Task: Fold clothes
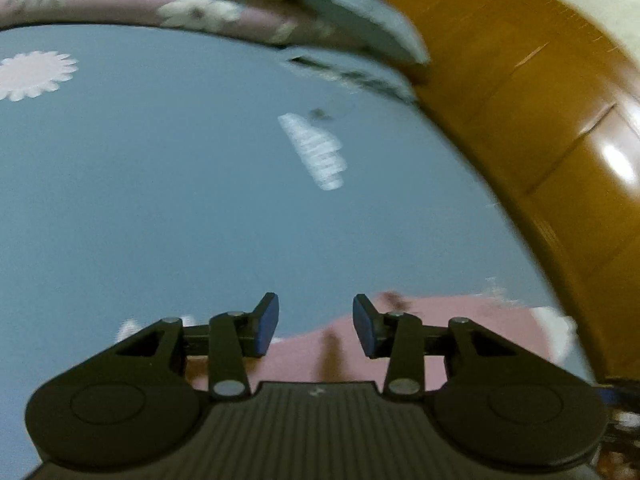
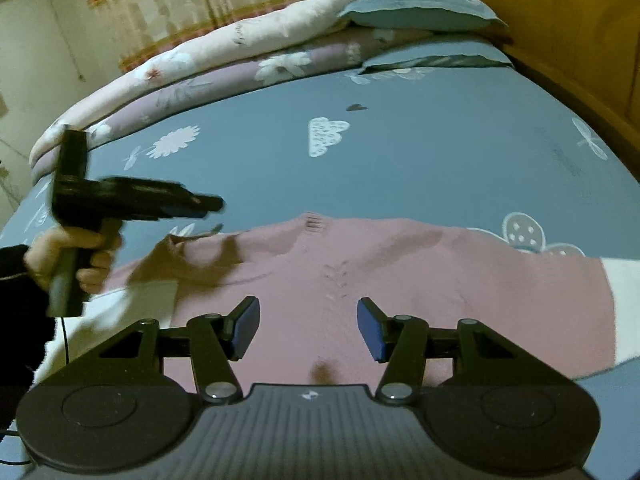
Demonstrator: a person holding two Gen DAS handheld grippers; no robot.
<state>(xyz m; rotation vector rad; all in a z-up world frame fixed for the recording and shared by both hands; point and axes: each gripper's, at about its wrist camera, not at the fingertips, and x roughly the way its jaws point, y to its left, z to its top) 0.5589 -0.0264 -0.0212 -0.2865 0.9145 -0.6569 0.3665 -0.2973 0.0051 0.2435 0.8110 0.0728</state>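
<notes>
While your right gripper (image 2: 308, 330) hovers over it with fingers (image 2: 370, 330) spread wide and holding nothing, one pink sweater (image 2: 360, 276) lies flat on the bed (image 2: 420, 168), its long axis running left to right across your view, a white cuff (image 2: 624, 308) at the right end and a white part at the left. Your left gripper (image 2: 208, 202), seen from the right wrist, points right above the sweater's left end; from its own camera its fingers (image 1: 266, 326) stand apart, empty. Two grey-blue pillows (image 2: 420, 10) sit stacked by the wooden headboard (image 2: 560, 20), beside one folded floral quilt (image 2: 240, 40)
</notes>
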